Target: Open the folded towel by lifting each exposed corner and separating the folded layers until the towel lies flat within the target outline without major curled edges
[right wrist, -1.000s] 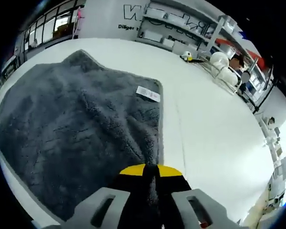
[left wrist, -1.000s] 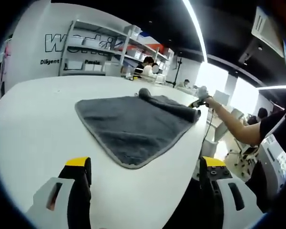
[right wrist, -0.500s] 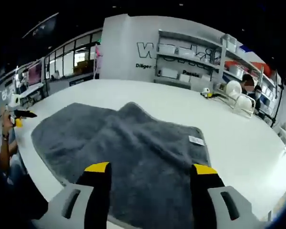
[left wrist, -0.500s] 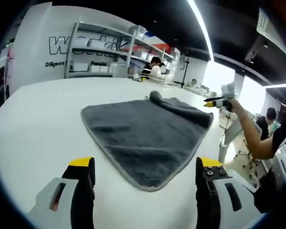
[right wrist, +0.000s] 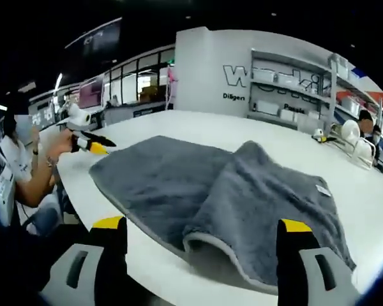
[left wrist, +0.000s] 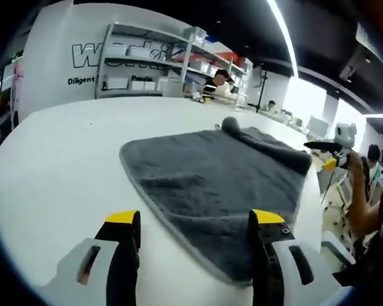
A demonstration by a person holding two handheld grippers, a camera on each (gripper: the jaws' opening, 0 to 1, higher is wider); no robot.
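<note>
Grey towel (left wrist: 223, 172) spread on a white table (left wrist: 57, 172), one layer folded over and bunched along the far side, edge curled up (white label (right wrist: 323, 189) near a corner). Left gripper (left wrist: 195, 255) just above the table at the towel's near edge, jaws spread, holding nothing. Right gripper (right wrist: 201, 248) at the opposite edge, jaws wide apart, empty. Shelves (left wrist: 147, 64) against the back wall.

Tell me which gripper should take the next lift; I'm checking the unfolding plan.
Probably right. The right gripper, fingers apart, faces the towel where its folded layer's curled edge lies closest. The left gripper faces an already flat part.
</note>
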